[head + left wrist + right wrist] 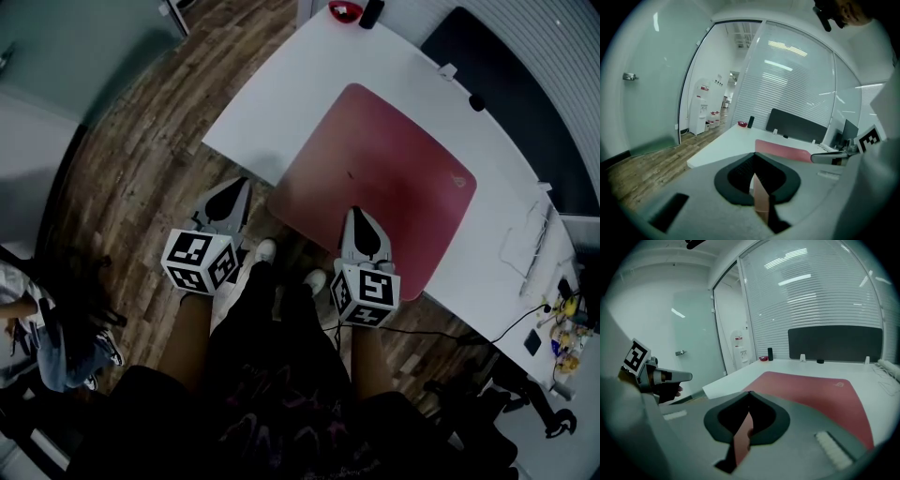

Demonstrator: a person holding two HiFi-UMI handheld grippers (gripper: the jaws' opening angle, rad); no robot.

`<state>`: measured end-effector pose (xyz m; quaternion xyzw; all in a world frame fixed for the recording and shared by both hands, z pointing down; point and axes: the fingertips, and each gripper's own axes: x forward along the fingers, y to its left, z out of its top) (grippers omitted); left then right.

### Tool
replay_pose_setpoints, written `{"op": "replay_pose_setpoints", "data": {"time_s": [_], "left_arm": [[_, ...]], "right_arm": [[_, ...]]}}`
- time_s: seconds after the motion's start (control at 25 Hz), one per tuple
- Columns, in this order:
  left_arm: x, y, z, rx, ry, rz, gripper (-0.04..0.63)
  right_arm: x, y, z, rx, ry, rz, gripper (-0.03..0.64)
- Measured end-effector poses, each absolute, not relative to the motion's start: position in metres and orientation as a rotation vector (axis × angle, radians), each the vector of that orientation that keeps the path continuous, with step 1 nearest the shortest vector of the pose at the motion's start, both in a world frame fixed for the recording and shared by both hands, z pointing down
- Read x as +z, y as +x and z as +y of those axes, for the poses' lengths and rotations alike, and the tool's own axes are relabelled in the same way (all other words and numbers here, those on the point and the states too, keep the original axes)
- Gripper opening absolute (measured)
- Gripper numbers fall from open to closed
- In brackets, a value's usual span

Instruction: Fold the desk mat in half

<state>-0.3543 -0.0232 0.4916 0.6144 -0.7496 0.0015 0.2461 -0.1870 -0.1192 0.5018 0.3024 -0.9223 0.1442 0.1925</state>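
A dusky red desk mat (375, 178) lies flat and unfolded on the white desk (281, 84), its near edge at the desk's front edge. My right gripper (356, 216) hovers over that near edge, jaws shut with nothing between them. In the right gripper view the tips (749, 393) meet in front of the mat (811, 390). My left gripper (236, 187) hangs over the wooden floor just left of the mat's near left corner, also shut and holding nothing. Its tips (753, 154) meet in the left gripper view, where the mat (783, 151) lies ahead to the right.
A red object (345, 11) and a black cylinder (372, 12) stand at the desk's far end. A dark partition panel (506, 75) runs along the back. Cables (530, 244) trail at the right. Another person (47, 319) sits at the left on the wooden floor side.
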Motion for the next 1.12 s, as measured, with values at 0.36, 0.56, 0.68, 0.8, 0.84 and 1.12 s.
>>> {"op": "replay_pose_setpoints", "data": {"time_s": [0.36,0.56,0.68,0.8,0.84,1.12], "left_arm": [[0.564,-0.338,-0.032,0.065,1.635,-1.890,0.000],[0.592,-0.330,-0.035,0.106,1.609,-1.817,0.016],[0.604,-0.324,-0.039,0.100,1.609,-1.761,0.064],[0.615,-0.321,-0.042,0.108,1.594,-1.713,0.115],[0.618,-0.321,-0.044,0.108,1.589,-1.700,0.131],[0.637,-0.313,-0.052,0.080,1.586,-1.571,0.255]], "right_arm": [[0.561,-0.167,-0.116,0.502,0.888,-2.452,0.008],[0.572,-0.160,-0.120,0.509,0.902,-2.431,0.008],[0.575,-0.158,-0.125,0.506,0.908,-2.426,0.008],[0.578,-0.155,-0.128,0.499,0.912,-2.417,0.008],[0.578,-0.155,-0.129,0.496,0.913,-2.416,0.008],[0.581,-0.157,-0.134,0.481,0.912,-2.404,0.008]]}}
